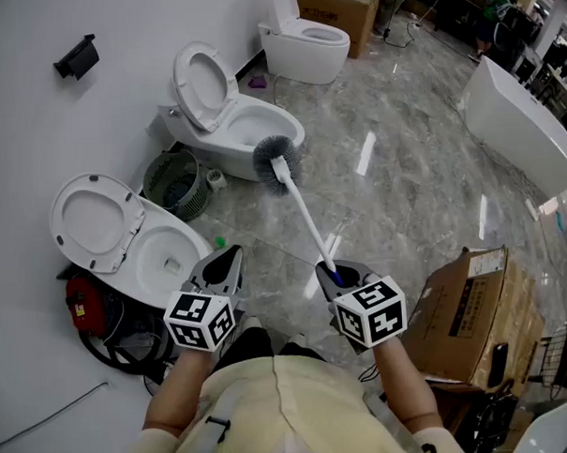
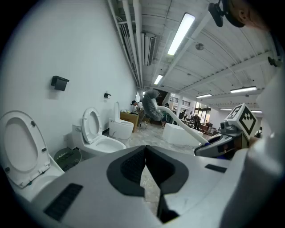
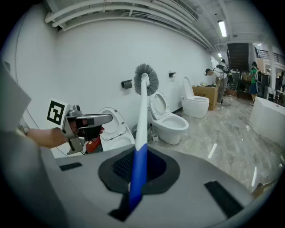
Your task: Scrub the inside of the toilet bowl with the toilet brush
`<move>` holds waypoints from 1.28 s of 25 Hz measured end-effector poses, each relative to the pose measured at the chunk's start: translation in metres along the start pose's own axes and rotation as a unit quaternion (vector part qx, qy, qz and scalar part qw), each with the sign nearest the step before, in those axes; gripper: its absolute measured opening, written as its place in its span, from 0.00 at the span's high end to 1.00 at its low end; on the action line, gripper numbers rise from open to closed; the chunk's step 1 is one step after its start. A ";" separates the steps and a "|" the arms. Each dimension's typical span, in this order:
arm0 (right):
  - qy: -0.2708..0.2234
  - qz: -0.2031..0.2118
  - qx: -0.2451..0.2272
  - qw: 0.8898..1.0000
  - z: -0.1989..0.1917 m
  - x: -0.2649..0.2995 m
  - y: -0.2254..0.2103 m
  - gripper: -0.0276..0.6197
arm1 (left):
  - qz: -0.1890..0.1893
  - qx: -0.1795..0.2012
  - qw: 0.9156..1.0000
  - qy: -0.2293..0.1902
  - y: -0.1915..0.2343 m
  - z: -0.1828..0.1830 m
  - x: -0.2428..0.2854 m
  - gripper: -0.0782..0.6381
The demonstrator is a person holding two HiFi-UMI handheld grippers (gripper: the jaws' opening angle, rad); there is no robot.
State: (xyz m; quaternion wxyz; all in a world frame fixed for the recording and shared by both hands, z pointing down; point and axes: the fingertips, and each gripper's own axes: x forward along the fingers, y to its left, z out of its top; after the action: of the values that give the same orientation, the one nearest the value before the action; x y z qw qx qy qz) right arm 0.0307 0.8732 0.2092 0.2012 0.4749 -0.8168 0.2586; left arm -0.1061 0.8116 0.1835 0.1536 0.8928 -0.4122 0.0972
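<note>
Both grippers are closed: your right gripper (image 1: 335, 273) pinches the white, grey-bristled toilet brush (image 1: 302, 211) by its blue end, aloft, likely to reach the white ceramic toilet bowl (image 1: 249, 128); your left gripper (image 1: 225, 265) is empty, spare.

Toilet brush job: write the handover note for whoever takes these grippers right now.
Left claw: shut and empty, held low beside the near toilet.
Right claw: shut on the blue grip of the toilet brush, shaft slanting up and away.
Brush head: in the air by the front rim of the middle toilet, not inside any bowl.
Done: brush is in hand.
Left: lower the head into a bowl and scrub; none of that shows yet.
</note>
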 end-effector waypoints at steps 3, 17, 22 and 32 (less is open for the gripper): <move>0.006 0.001 -0.003 1.000 0.000 0.006 -0.014 0.93 | 0.006 -0.024 1.000 0.003 -0.002 -0.005 0.009 0.87; 0.030 -0.008 0.017 0.999 0.062 0.107 -0.065 0.93 | -0.017 -0.030 0.999 0.004 0.073 0.018 0.113 0.87; 0.036 -0.015 -0.003 0.999 0.111 0.163 -0.081 0.93 | -0.023 -0.027 0.999 -0.001 0.126 0.044 0.150 0.87; 0.096 -0.012 0.003 0.995 0.143 0.250 -0.115 0.93 | 0.012 -0.043 0.999 0.001 0.216 0.060 0.207 0.87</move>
State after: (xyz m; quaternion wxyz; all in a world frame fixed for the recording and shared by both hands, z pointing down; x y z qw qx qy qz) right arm 0.0032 0.5699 0.2671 0.2800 0.4582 -0.7873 0.3029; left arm -0.1355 0.5118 0.2319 0.1915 0.8801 -0.4265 0.0823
